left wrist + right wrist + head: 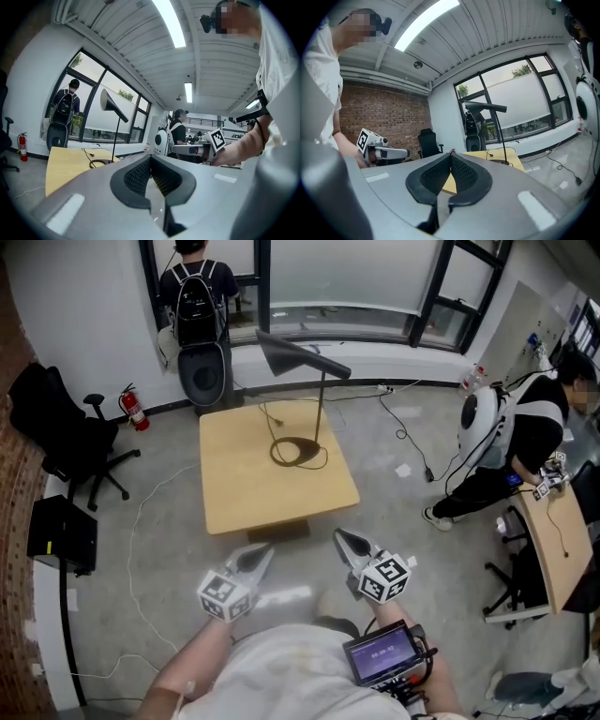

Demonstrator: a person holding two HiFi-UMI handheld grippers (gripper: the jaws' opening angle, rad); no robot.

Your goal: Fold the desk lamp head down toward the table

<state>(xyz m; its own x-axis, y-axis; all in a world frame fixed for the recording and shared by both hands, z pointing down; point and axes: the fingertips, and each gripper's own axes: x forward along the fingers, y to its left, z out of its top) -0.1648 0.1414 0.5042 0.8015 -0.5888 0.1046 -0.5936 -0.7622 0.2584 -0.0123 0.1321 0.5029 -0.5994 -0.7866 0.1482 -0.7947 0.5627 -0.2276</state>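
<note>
Left gripper point(264, 553): we find its jaws pressed together, empty. Right gripper point(342, 538): likewise closed on nothing. Both hang short of the near edge of the desk point(246, 486). Desk lamp point(321, 407): stands on the far half, head raised, untouched.

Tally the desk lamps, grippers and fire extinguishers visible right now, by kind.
Desk lamp: 1
Grippers: 2 (left gripper, right gripper)
Fire extinguisher: 1
Total: 4
</note>
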